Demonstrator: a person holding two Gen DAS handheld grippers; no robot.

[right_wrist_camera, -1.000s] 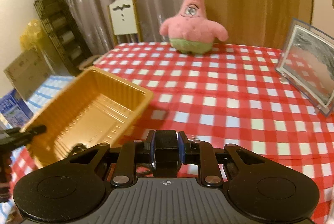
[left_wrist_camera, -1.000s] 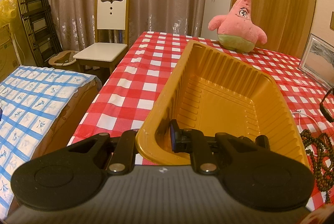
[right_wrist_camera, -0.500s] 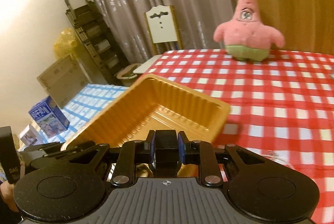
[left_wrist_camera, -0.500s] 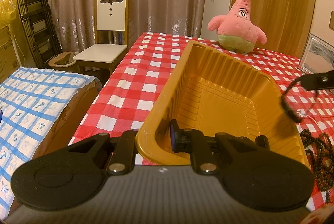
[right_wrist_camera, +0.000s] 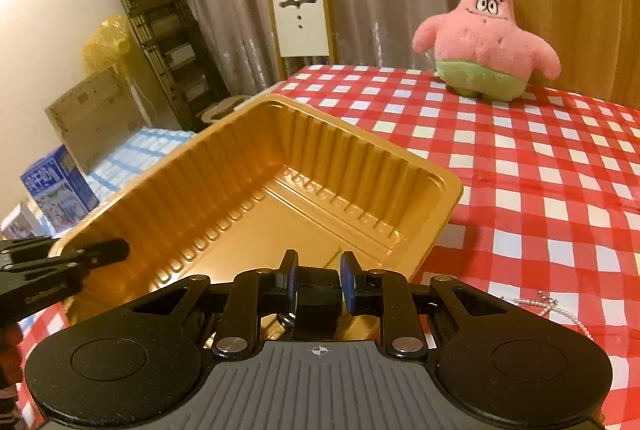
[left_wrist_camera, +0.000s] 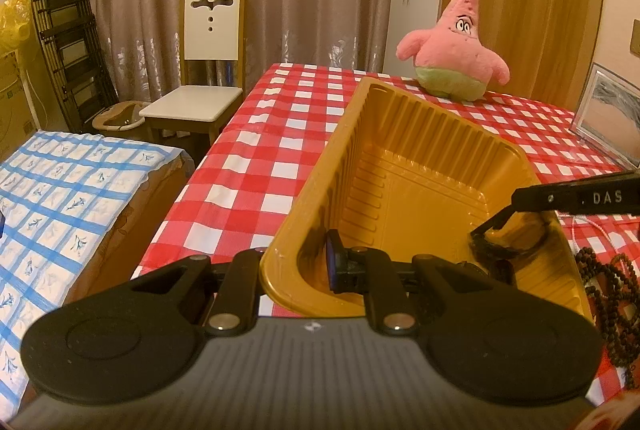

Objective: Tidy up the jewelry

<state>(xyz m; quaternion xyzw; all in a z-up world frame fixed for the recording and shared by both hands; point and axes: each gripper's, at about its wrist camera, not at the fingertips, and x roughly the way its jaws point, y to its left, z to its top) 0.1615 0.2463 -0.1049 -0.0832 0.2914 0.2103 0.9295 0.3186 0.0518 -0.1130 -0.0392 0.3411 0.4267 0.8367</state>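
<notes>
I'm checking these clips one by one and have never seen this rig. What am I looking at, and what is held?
A person holds a two-finger gripper in each hand. Each gripper carries a camera looking along its fingers, so there is one picture per hand. The left gripper clamps the near wall of a gold tray on a checked table. The right gripper holds a black band over the tray. Also on the table: brown beads, a pearl string, a pink plush and a picture frame.
</notes>
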